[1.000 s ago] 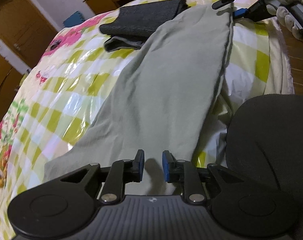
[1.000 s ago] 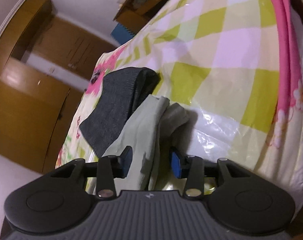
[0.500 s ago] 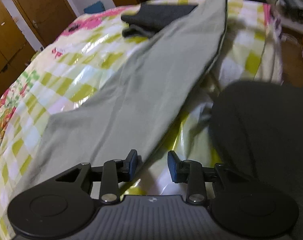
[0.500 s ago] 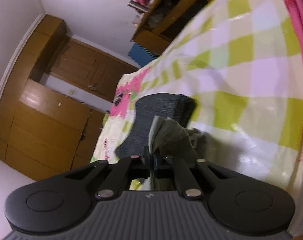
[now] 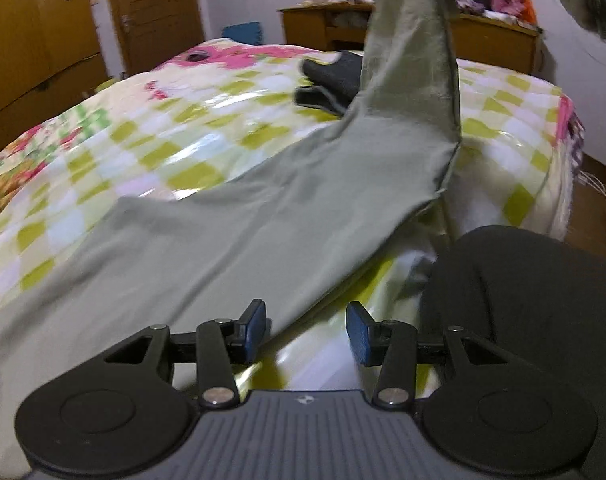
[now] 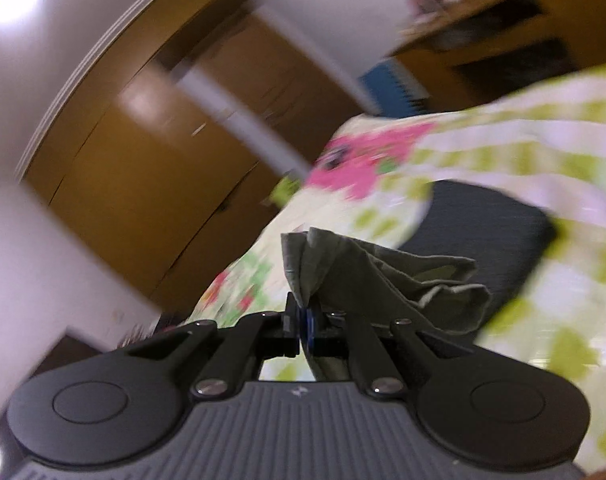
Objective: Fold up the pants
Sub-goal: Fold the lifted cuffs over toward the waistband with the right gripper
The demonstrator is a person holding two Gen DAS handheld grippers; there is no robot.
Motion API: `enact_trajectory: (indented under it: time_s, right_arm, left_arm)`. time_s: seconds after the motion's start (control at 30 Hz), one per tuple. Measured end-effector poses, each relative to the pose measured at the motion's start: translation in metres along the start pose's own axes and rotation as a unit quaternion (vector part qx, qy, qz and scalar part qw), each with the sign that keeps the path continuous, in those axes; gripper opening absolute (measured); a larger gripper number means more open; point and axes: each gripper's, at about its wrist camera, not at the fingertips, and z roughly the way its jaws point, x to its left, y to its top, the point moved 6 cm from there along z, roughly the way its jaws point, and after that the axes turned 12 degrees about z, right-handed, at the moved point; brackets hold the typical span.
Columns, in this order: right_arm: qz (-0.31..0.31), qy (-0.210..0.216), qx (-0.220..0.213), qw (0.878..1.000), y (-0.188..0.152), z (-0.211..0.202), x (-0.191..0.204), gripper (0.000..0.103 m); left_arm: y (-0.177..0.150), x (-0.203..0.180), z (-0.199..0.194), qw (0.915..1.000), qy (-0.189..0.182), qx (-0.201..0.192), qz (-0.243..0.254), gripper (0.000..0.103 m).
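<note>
Risk of the pale green pants (image 5: 263, 232) slipping out of the right gripper (image 6: 303, 326), clamped on only a bunched end of fabric lifted high above the bed's (image 5: 163, 148) far right corner, or dragging the dark folded garment (image 5: 335, 80) along. Against a second ago: right jaws gone from apart around that end to shut on it and raised; left gripper (image 5: 306, 330) just been opening, nothing between its pads, hovering by the near edge beside the pants' lower hem.
</note>
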Motion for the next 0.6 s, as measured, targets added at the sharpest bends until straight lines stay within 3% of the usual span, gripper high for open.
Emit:
enact_trajectory:
  time_s: [0.13,0.3,0.43,0.6]
  right_arm:
    - [-0.074,0.039,0.086,0.993,-0.062,0.061,0.07,0.005]
    - [-0.171,0.071,0.202,0.962,-0.174,0.139,0.142,0.005]
    - [-0.258,0.083,0.288,0.918,-0.275,0.184,0.175,0.005]
    - [-0.384,0.079,0.369,0.843,-0.383,0.203,0.182,0.005]
  left_arm:
    - [-0.017,0.031,-0.02,0.9983,0.039,-0.009,-0.042,0.058]
    - [-0.047,0.07,-0.046,0.9904,0.088,-0.017,-0.105,0.058]
    - [-0.073,0.092,-0.06,0.9824,0.11,-0.014,-0.15,0.058]
    - [-0.091,0.104,-0.068,0.9758,0.099,-0.015,-0.195,0.058]
